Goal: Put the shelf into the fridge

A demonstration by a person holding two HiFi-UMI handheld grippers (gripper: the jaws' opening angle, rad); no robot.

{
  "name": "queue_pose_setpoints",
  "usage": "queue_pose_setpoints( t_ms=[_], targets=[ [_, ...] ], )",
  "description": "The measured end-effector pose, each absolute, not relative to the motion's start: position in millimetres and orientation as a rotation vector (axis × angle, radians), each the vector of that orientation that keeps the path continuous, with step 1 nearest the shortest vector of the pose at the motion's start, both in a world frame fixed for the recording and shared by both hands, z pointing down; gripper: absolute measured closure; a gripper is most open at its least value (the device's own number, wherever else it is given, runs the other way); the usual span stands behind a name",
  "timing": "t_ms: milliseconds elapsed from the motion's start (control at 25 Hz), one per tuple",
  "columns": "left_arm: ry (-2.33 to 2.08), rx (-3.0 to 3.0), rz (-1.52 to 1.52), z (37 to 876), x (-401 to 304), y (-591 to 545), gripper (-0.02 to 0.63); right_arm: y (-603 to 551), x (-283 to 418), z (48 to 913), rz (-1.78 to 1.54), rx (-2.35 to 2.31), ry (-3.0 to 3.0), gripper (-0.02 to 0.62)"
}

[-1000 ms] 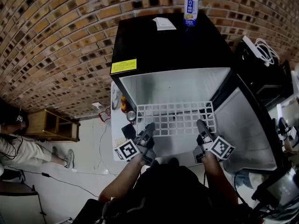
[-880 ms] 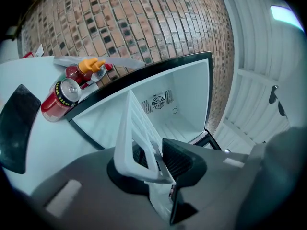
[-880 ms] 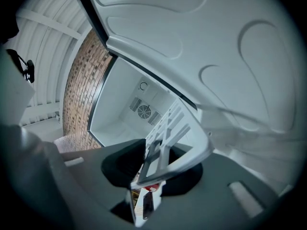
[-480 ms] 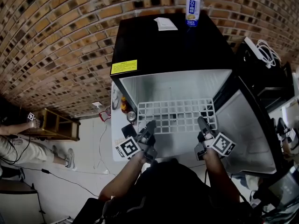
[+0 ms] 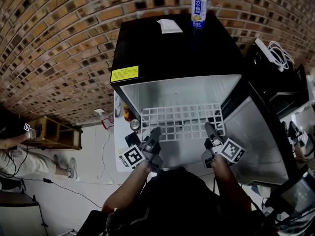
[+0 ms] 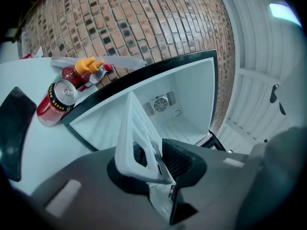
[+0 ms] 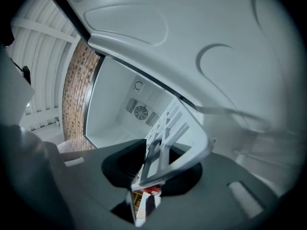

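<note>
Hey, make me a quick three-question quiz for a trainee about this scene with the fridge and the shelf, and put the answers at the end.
1. True or false: only the left tool grips the shelf, while the right tool is off it.
2. What is on top of the fridge?
A. a can and a paper
B. a kettle
C. a stack of plates
3. Fill in: the fridge's door is ___.

Key
1. False: both tools are shut on the shelf's near edge, one at each side.
2. A
3. open
</note>
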State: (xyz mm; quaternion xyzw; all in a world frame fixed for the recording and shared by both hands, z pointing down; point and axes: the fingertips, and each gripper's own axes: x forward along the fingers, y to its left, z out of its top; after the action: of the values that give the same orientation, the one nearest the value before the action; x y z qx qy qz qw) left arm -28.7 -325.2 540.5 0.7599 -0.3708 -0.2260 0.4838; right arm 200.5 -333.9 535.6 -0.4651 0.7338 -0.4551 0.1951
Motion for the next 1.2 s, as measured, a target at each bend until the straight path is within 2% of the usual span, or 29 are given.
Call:
queue_pose_setpoints(
  t_ms=[1200],
  targets=[
    [-0.986,1.858,-0.557,537.8,-25.2,-342.5,0.523,-363.5,207.6,536.2,-1.215,-1.447,1.995,0.488]
  ],
)
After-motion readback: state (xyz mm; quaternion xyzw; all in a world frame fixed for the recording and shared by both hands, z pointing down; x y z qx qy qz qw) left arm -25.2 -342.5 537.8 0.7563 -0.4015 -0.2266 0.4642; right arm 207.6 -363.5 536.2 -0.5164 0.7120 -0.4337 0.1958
